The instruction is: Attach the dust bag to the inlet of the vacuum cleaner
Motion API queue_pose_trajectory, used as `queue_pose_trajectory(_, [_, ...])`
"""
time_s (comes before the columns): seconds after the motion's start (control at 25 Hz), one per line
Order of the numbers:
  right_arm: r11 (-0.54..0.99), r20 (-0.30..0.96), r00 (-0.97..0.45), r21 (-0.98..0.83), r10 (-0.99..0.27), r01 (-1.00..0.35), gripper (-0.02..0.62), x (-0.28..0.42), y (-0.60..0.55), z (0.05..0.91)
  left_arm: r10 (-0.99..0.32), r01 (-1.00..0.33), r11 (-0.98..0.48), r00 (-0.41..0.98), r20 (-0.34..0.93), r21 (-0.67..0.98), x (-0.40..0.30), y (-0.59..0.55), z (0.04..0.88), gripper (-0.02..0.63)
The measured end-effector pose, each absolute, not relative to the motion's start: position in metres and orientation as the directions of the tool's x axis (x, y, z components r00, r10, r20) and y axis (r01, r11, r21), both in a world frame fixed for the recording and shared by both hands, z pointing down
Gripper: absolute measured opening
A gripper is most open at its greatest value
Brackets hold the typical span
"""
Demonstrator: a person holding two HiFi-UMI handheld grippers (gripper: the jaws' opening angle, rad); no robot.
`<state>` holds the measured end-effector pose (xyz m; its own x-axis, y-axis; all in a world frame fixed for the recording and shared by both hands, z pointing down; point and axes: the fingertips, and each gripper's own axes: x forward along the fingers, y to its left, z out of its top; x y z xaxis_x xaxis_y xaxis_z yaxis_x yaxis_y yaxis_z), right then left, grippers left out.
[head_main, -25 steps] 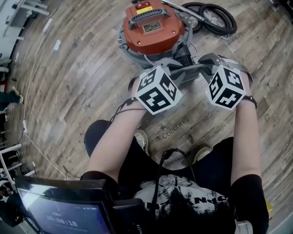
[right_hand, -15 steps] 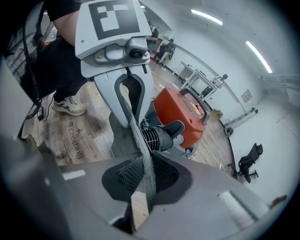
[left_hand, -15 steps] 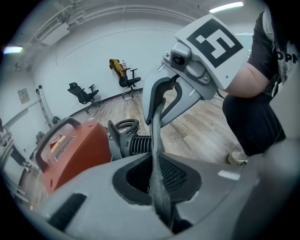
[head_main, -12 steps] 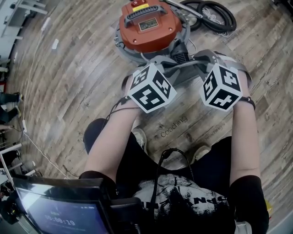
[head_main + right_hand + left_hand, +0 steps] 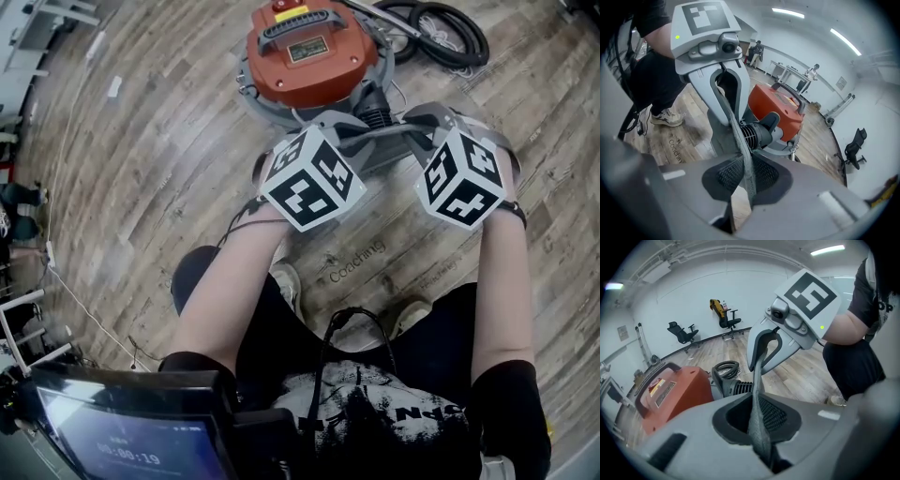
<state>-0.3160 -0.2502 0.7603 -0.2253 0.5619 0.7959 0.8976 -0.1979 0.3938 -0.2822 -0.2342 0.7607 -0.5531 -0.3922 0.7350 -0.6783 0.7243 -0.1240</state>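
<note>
Slippage is the main risk: the left hand-held gripper and right hand-held gripper are each closed on only a thin hem of the grey bag. It is stretched between them just in front of the ribbed inlet of the vacuum. A harder pull could slide the fabric out or tear it; an off-centre push may snag the opening on the inlet's rim. Open floor lies to the left; the coiled hose crowds the space behind.
</note>
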Motion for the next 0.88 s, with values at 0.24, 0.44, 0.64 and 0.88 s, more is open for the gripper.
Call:
queue_pose_trajectory(0.24, [-0.236,0.791,-0.264,0.451,0.551,0.861,0.044,-0.306,-0.234,0.745,-0.438,-0.626,0.779,-0.578,0.689,-0.031,-0.276,-0.221,0.776,0.031])
queue_pose_trajectory(0.44, [-0.185,0.791,-0.226,0.391,0.568,0.902,0.041,-0.31,-0.242,0.751,-0.399,-0.663,0.74,-0.571,0.717,-0.116,-0.281,-0.225,0.771,0.032])
queue_pose_trajectory(0.64, [-0.132,0.798,-0.201,0.33,0.568,0.935,0.037,-0.322,-0.257,0.768,-0.375,-0.709,0.68,-0.555,0.742,-0.187,-0.293,-0.236,0.763,0.034])
queue_pose_trajectory(0.88, [-0.106,0.787,-0.162,0.276,0.596,0.955,0.038,-0.323,-0.25,0.768,-0.418,-0.683,0.722,-0.559,0.716,-0.111,-0.292,-0.231,0.76,0.034])
